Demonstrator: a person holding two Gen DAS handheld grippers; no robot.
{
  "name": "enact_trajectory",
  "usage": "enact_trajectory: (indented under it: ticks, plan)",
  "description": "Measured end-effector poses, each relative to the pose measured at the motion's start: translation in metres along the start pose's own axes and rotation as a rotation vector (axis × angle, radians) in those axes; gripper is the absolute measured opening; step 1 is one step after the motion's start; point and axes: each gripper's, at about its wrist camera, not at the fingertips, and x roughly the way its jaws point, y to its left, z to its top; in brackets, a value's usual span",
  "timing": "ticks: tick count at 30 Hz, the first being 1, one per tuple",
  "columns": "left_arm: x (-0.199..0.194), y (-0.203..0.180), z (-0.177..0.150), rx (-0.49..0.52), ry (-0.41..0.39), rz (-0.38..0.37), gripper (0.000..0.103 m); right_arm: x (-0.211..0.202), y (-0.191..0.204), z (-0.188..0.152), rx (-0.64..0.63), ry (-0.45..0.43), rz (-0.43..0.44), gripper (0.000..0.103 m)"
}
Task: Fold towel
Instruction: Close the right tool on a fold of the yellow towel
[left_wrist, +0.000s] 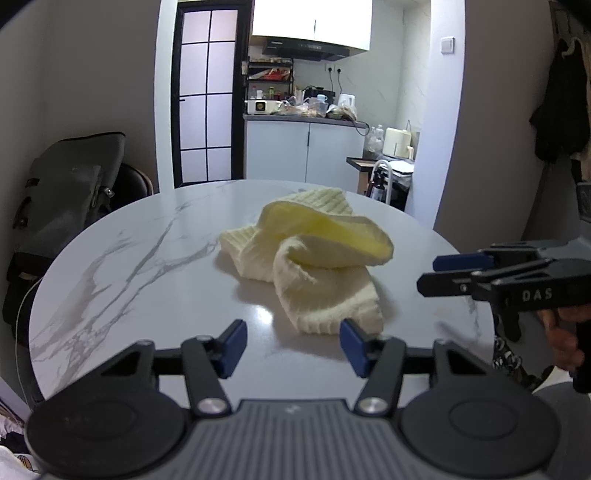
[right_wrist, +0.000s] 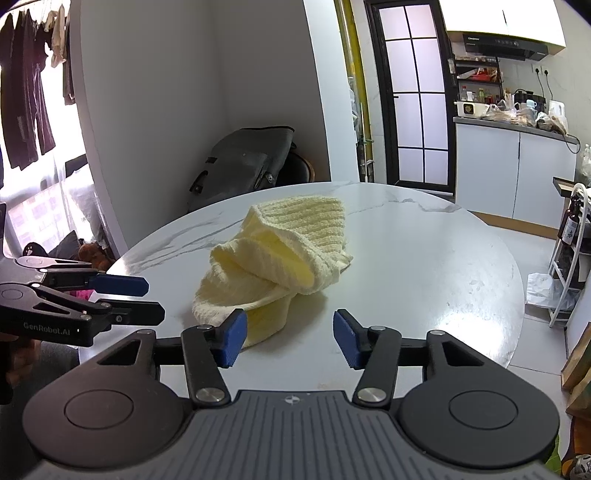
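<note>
I see a home: a marble table (left_wrist: 110, 266), a kitchen counter (left_wrist: 303, 120) under a hood (left_wrist: 306, 48), and hanging laundry (right_wrist: 26, 92).

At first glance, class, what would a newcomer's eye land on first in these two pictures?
A crumpled pale yellow towel lies heaped mid-way across the round marble table. Both open grippers, left gripper and right gripper, hover at its near edge, blue pads empty.
</note>
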Motion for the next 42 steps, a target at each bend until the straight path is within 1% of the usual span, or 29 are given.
enact_trajectory:
  ticks: [10, 15, 18, 23, 32, 33, 34, 35, 37, 42]
  plan:
    - [0.006, -0.002, 0.007, 0.006, 0.007, -0.002, 0.06, 0.005, -0.009, 0.005, 0.01, -0.001, 0.012, 0.056]
    - [0.008, -0.005, 0.01, 0.01, 0.006, -0.005, 0.059, 0.008, -0.014, 0.006, 0.016, 0.008, 0.017, 0.052]
    - [0.012, -0.006, 0.011, 0.014, 0.013, -0.007, 0.052, 0.011, -0.016, 0.006, 0.02, 0.012, 0.022, 0.052]
    - [0.017, -0.01, 0.011, 0.021, 0.025, -0.015, 0.052, 0.013, -0.017, 0.007, 0.023, 0.017, 0.028, 0.052]
    - [0.021, -0.009, 0.017, 0.023, 0.019, -0.023, 0.052, 0.016, -0.019, 0.012, 0.024, 0.011, 0.025, 0.052]
    - [0.021, -0.009, 0.017, 0.021, 0.018, -0.026, 0.051, 0.016, -0.019, 0.013, 0.023, 0.009, 0.025, 0.052]
    - [0.022, -0.009, 0.017, 0.021, 0.017, -0.029, 0.045, 0.017, -0.019, 0.014, 0.022, 0.008, 0.026, 0.052]
    - [0.022, -0.01, 0.018, 0.024, 0.019, -0.031, 0.044, 0.017, -0.018, 0.015, 0.021, 0.005, 0.026, 0.052]
    - [0.025, -0.011, 0.019, 0.031, 0.029, -0.035, 0.044, 0.018, -0.019, 0.017, 0.017, 0.003, 0.024, 0.052]
    - [0.024, -0.013, 0.02, 0.027, 0.021, -0.045, 0.044, 0.022, -0.019, 0.023, 0.013, 0.004, 0.025, 0.052]
